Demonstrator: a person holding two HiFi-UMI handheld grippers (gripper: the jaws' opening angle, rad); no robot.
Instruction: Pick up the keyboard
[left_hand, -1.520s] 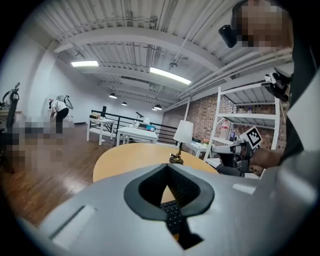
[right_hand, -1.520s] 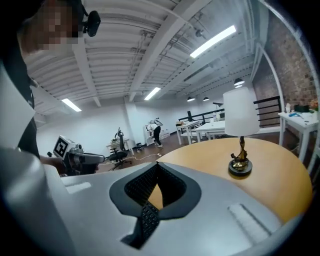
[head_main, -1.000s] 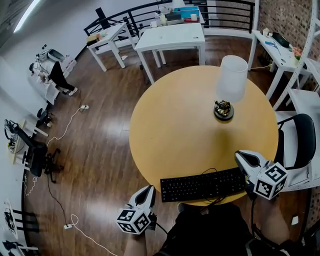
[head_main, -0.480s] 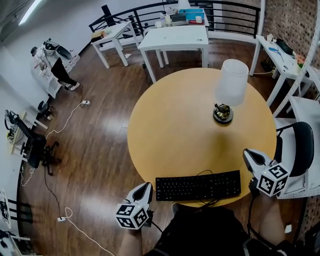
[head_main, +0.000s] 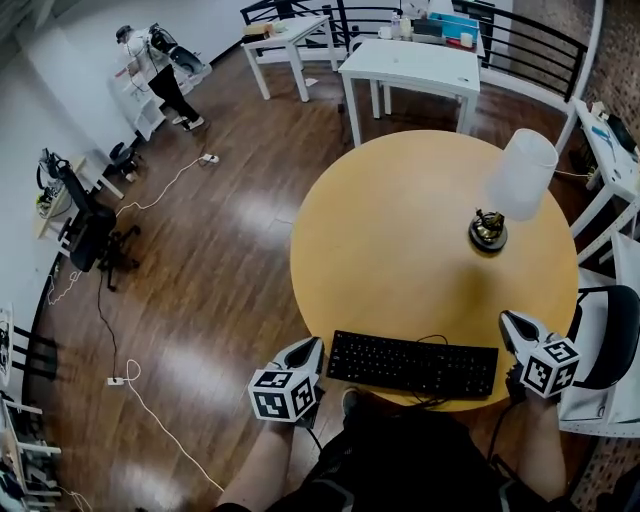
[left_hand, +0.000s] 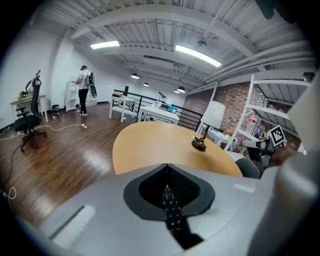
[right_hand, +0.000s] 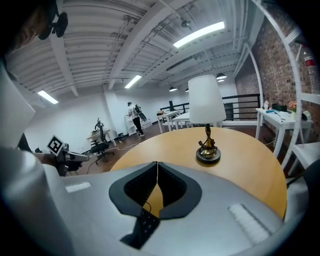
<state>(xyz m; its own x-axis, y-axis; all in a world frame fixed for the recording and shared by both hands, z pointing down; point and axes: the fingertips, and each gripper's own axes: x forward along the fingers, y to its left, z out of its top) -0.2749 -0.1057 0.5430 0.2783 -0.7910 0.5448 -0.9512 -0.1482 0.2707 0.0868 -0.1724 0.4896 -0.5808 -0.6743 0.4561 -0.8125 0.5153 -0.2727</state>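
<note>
A black keyboard (head_main: 413, 364) lies along the near edge of the round yellow table (head_main: 400, 250), its cable looping behind it. My left gripper (head_main: 313, 346) hangs just off the keyboard's left end, jaws shut and empty. My right gripper (head_main: 507, 319) sits beside the right end, also shut with nothing in it. In the left gripper view the jaws meet at the tip (left_hand: 166, 165) and a strip of keyboard (left_hand: 173, 216) shows below them. The right gripper view likewise has closed jaws (right_hand: 157, 163) above a corner of the keyboard (right_hand: 145, 223).
A table lamp (head_main: 505, 190) with a white shade stands at the table's far right. A black chair (head_main: 607, 335) is close on the right. White tables (head_main: 410, 62) and a railing lie beyond. A person (head_main: 160, 70) stands far left; cables trail on the wooden floor.
Both grippers have sunk lower and now flank the keyboard's two ends more closely. The head view has shifted, so the table sits further right. Jaws stayed shut.
</note>
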